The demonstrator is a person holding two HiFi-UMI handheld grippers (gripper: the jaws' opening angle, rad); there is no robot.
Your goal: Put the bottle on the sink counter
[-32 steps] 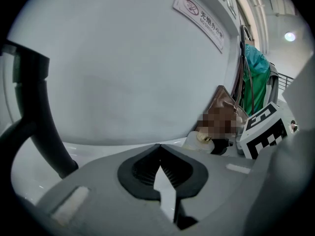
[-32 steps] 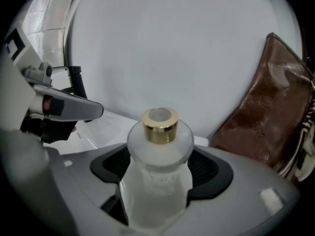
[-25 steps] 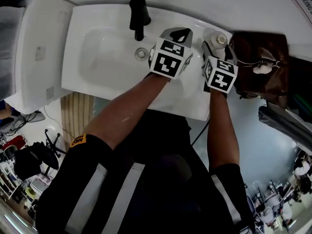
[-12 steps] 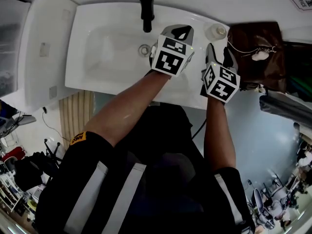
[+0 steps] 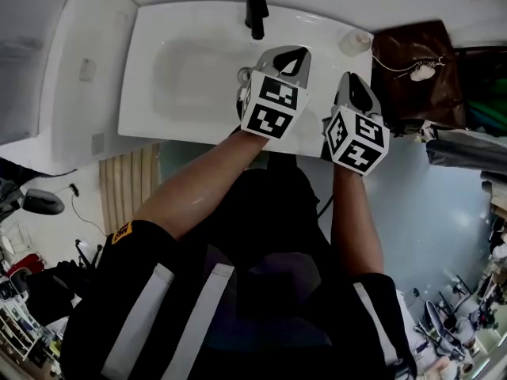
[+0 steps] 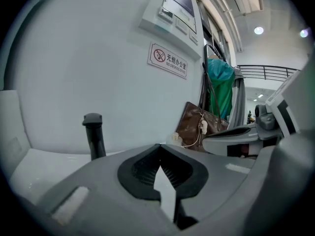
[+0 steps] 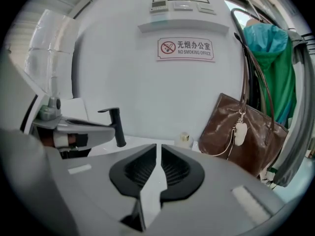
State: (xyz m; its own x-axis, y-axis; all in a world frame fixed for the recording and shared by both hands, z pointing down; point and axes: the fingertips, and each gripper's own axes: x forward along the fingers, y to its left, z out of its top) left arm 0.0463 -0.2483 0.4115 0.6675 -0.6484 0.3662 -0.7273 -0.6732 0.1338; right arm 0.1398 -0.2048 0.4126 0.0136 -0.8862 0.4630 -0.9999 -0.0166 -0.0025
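Observation:
A small white bottle stands upright on the back right corner of the white sink counter, free of both grippers. It also shows in the right gripper view as the bottle and in the left gripper view as the bottle. My right gripper hangs over the counter's front edge, well short of the bottle. Its jaws have just been closing with nothing between them and now stand shut, as seen on the right gripper. My left gripper is over the basin's right side, and the left gripper is shut and empty.
A black tap rises behind the basin. A brown handbag sits right of the bottle, with green cloth hanging beyond it. A white toilet cistern is at the left. A no-smoking sign is on the wall.
Both grippers have drawn back from the counter toward the person and risen. The right gripper, which was at the bottle, has left it standing on the corner.

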